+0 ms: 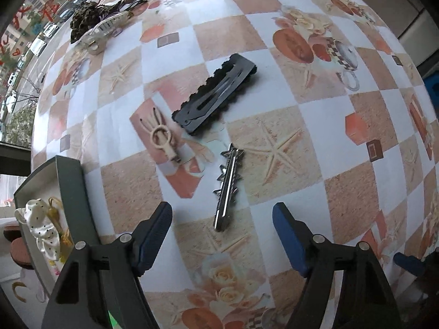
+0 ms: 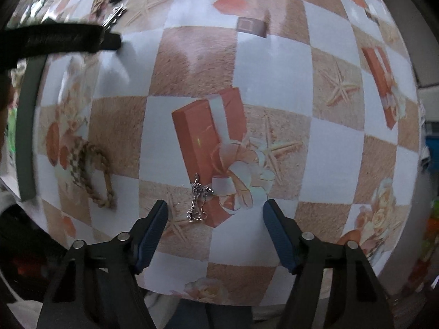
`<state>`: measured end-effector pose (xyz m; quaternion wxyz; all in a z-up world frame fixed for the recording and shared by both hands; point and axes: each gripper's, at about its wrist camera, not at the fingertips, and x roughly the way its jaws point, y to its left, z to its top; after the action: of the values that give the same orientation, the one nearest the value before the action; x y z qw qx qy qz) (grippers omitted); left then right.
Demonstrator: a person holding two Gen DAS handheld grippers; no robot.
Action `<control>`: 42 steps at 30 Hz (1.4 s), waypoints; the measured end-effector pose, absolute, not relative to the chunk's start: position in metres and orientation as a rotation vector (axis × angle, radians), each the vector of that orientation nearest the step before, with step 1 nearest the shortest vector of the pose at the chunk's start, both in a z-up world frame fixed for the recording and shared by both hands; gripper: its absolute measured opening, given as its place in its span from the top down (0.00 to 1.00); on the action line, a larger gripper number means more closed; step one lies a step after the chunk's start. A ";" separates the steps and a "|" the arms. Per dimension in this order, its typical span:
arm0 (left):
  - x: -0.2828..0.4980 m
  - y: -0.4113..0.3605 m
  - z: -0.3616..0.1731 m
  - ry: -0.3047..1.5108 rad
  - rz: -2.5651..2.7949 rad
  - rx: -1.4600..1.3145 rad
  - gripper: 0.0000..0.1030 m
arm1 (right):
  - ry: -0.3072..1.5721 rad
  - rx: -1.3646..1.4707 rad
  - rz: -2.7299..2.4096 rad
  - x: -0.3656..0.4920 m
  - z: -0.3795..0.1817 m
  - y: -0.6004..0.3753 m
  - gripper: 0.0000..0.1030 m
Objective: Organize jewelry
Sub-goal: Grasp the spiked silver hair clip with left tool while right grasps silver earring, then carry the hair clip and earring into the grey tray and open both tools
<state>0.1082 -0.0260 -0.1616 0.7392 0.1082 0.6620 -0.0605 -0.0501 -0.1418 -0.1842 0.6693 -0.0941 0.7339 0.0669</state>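
A: Left gripper (image 1: 222,219) is hanging released, blue pads spread wide, nothing between them. The silver spiky clip (image 1: 227,185) is lying flat on the checked tablecloth (image 1: 315,126), its near end sitting just ahead of the gap between the fingers.

B: And how is that clip looking?

A: It's showing as a narrow metal bar with pointed star shapes sticking out along both sides. Just beyond the silver clip, the black scalloped snap clip (image 1: 216,93) is lying diagonally, not touching it. To the left of the silver clip, apart from it, the cream loop-shaped clip (image 1: 163,138) is resting.

B: Any room around it?

A: Bare cloth is running right of the silver clip. Well to its left the grey box (image 1: 74,192) is sitting at the table edge, holding a white dotted bow (image 1: 44,227). Far beyond, a pile of braided cords (image 1: 109,11) is crowding the far rim.

B: Right side?

A: Right gripper (image 2: 215,216) is also hovering spread, gripping nothing. The small silver chain (image 2: 199,200) is lying bunched just ahead of it, between the fingers' line. A tan braided cord (image 2: 98,175) is curling to the chain's left.

B: Count?

A: 3 clips, 1 chain, 1 box showing.
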 end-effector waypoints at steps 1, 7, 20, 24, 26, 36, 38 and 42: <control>0.109 -0.027 -0.161 1.452 -0.140 0.230 0.27 | 1.649 -0.230 0.148 -0.055 -0.185 -0.133 0.37; 0.112 -0.036 -0.159 1.456 -0.166 0.197 0.42 | 1.631 -0.263 0.186 -0.063 -0.184 -0.112 0.62; 0.087 -0.037 -0.147 1.460 -0.210 0.140 0.86 | 1.649 -0.191 0.225 -0.050 -0.172 -0.142 0.85; 0.081 -0.030 -0.136 1.448 -0.209 0.114 0.86 | 1.640 -0.148 0.229 -0.040 -0.162 -0.151 0.85; 0.078 -0.028 -0.127 1.435 -0.210 0.099 0.86 | 1.636 -0.125 0.229 -0.034 -0.158 -0.155 0.85; 0.060 0.013 -0.087 1.388 -0.200 -0.008 0.86 | 1.608 -0.017 0.220 -0.010 -0.133 -0.177 0.85; 0.056 0.020 -0.084 1.382 -0.194 -0.024 0.86 | 1.604 -0.008 0.218 -0.002 -0.126 -0.176 0.85; 0.051 0.032 -0.077 1.370 -0.176 -0.062 0.86 | 1.597 0.024 0.225 0.008 -0.117 -0.179 0.85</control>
<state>0.0512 0.0319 -0.0774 0.7703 -0.0284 0.6319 -0.0813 0.0080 -0.1794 -0.1166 0.6919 0.0107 0.7148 0.1007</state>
